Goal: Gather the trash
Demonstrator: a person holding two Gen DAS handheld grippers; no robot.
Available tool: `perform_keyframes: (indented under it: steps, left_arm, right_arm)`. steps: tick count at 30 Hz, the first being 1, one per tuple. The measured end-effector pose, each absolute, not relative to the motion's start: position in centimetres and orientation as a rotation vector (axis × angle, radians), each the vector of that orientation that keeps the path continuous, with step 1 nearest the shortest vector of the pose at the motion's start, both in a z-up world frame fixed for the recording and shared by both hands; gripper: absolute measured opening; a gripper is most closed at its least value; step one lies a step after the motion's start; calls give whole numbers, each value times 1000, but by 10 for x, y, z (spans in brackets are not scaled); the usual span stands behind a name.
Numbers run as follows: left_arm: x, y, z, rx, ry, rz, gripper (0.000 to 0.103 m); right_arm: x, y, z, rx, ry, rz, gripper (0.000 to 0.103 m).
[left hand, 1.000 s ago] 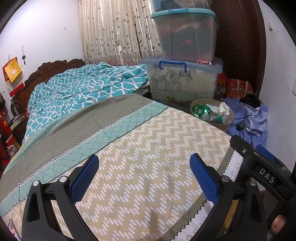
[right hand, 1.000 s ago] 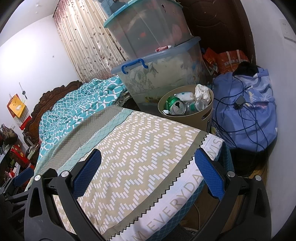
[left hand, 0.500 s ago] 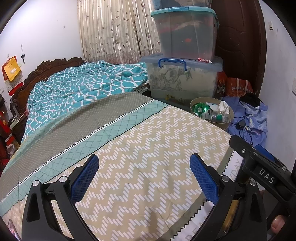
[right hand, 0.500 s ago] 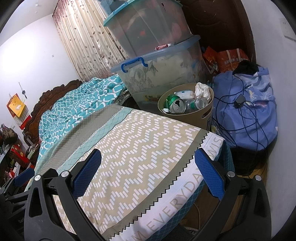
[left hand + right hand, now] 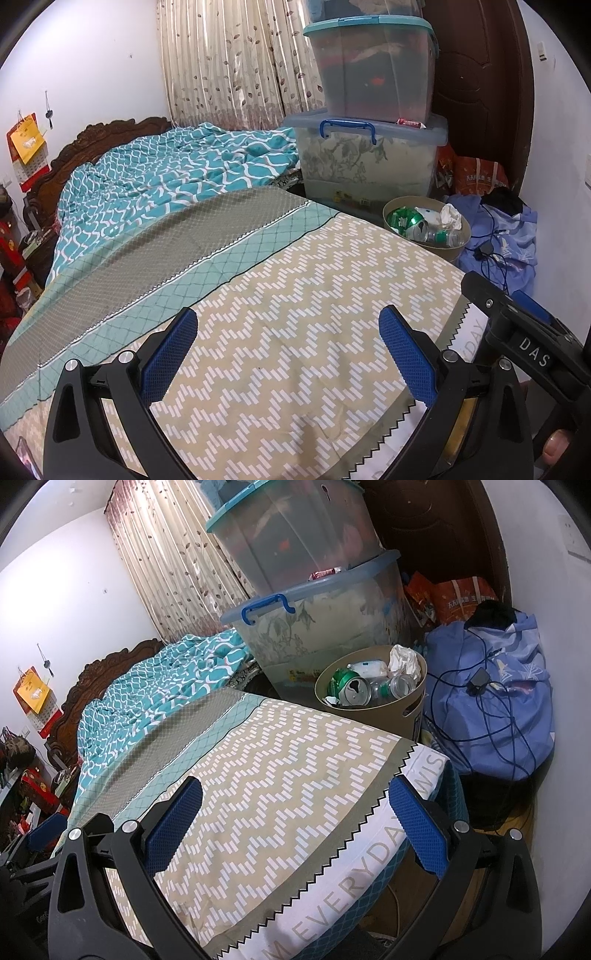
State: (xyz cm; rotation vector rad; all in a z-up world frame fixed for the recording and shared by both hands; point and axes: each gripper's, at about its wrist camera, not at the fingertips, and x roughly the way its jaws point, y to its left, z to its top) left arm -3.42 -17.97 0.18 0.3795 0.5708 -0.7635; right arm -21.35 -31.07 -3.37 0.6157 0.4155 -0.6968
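— What do we hold nearest?
— Our left tool (image 5: pixel 286 354) and right tool (image 5: pixel 295 823), blue-padded black jaws spread wide, both empty, over the beige zigzag-patterned bed cover (image 5: pixel 280 760).
— And the trash?
— Farther, past the bed's far right corner: a round tan bin (image 5: pixel 373 709) holding a green can (image 5: pixel 349 688), plastic bottle and crumpled paper.

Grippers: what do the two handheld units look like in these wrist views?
Both match: black plastic frames with silver screws and blue textured pads. The left gripper and right gripper each show two fingers. In the left wrist view, the right unit's body carries white lettering "DAS". No cables or sleeves visible.
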Motion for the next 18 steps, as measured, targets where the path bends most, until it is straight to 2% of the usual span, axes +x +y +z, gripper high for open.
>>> perform_keyframes:
  steps: [6,18]
  left_arm:
    - [-45,-177,6,398,515,-776,95]
    - [-39,-170,16,360,546,-789,95]
  right_arm:
    - [-214,-309,-35,613,414,-698,100]
    - [-214,-309,-31,611,412,-698,100]
